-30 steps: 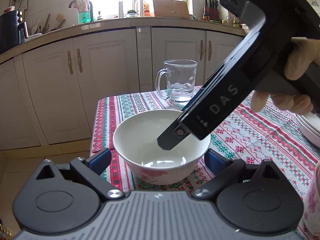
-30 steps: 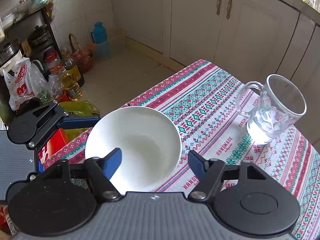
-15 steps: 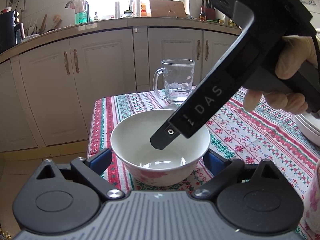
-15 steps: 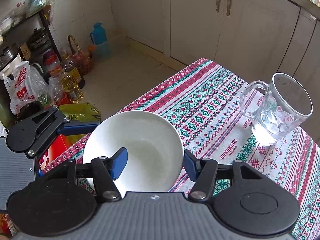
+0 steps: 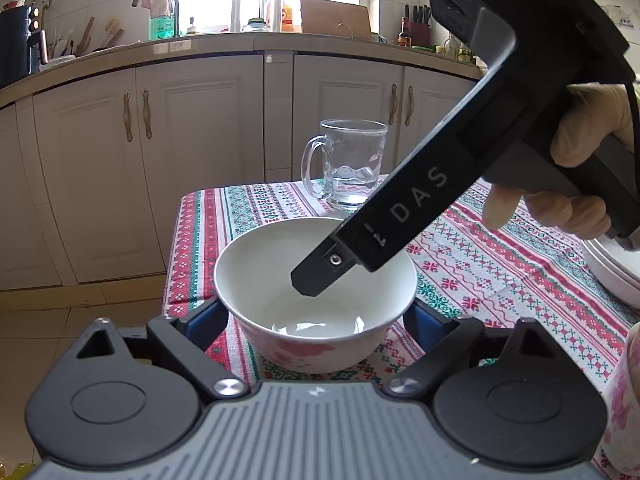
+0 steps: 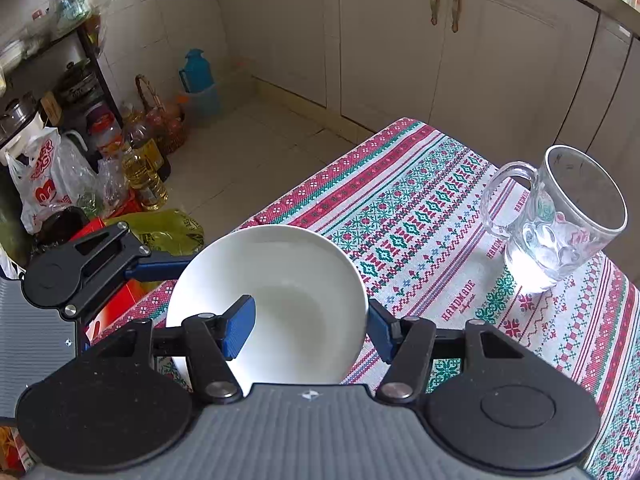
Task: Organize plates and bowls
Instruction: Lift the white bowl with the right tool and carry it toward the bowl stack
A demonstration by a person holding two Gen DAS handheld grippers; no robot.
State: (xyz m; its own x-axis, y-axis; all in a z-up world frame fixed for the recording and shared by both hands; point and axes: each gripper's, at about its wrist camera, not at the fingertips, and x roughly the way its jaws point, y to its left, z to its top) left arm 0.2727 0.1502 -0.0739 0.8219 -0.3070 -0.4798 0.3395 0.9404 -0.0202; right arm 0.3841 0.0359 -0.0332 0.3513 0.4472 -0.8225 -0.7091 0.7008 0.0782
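A white bowl (image 5: pixel 316 292) with pink flowers on its outside stands on the patterned tablecloth (image 5: pixel 500 280) near the table's left edge. My left gripper (image 5: pixel 316 320) is open, its blue fingers on either side of the bowl's lower wall. My right gripper (image 6: pixel 310 328) is open and straddles the bowl's (image 6: pixel 276 304) near right rim: one blue finger (image 6: pixel 240 326) is inside the bowl, the other outside the rim. In the left wrist view the right gripper's black finger (image 5: pixel 320 276) reaches down into the bowl.
A glass mug (image 5: pixel 348 168) with a little water stands behind the bowl; it also shows in the right wrist view (image 6: pixel 560 220). White plates (image 5: pixel 612 268) lie at the right edge. The table edge drops to the floor left of the bowl.
Both grippers have closed in on the bowl. The right gripper's jaws have narrowed and sunk lower over the rim, one finger now inside the bowl. The bowl has stayed put.
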